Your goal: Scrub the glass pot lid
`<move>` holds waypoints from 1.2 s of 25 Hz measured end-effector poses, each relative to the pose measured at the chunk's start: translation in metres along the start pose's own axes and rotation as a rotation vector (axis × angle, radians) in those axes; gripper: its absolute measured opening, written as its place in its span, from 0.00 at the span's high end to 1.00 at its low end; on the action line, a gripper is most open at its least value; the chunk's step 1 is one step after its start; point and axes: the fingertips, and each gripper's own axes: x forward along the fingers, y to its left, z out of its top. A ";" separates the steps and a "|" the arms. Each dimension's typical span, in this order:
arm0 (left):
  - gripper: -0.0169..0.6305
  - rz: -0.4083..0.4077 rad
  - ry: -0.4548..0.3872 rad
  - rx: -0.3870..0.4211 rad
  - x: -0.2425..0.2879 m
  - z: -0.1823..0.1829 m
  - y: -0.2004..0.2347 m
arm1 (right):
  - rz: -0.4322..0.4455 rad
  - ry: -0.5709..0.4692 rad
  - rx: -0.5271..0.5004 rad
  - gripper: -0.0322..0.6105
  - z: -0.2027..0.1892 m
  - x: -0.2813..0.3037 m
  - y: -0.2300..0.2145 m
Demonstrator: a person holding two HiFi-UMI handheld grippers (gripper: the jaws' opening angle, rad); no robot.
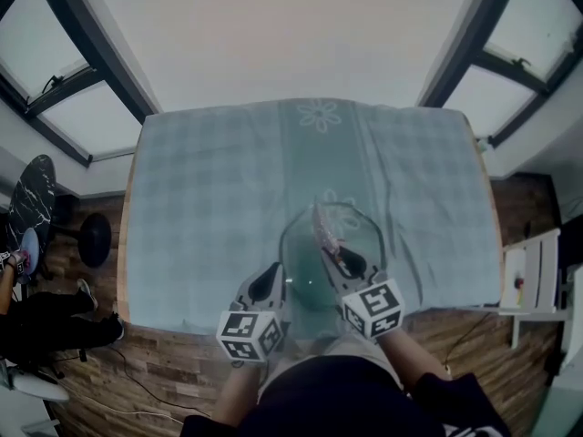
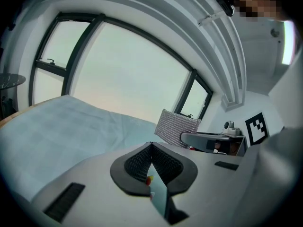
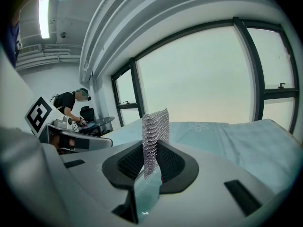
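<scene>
Glass pot lid (image 1: 360, 230) gripped over the desk (image 1: 200, 198)
Left gripper (image 1: 273, 276) jaws closed on the lid edge; right gripper (image 1: 339, 258) jaws pinch a mesh scrubber (image 3: 155, 131) (standing upright)

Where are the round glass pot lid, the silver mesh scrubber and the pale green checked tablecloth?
Round glass pot lid (image 1: 301, 255): head view, clear pane.
Silver mesh scrubber (image 3: 155, 136): right gripper view, middle of mesh.
Pale green checked tablecloth (image 1: 209, 198): head view, bare left part.

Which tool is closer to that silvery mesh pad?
Right. The right tool clamps the mesh pad itself; the left tool sits beside it, gripping the rim of the glass lid.
</scene>
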 end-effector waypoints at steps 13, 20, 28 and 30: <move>0.97 -0.037 0.080 -0.006 0.052 -0.008 0.019 | -0.099 0.127 -0.019 0.84 -0.034 0.050 -0.051; 0.97 -0.050 0.115 0.003 0.071 -0.015 0.024 | -0.132 0.193 -0.048 0.84 -0.051 0.070 -0.070; 0.97 -0.051 0.140 -0.012 0.080 -0.021 0.031 | -0.151 0.265 -0.084 0.84 -0.071 0.087 -0.077; 0.97 -0.054 0.145 -0.011 0.082 -0.022 0.032 | -0.153 0.284 -0.083 0.84 -0.076 0.088 -0.079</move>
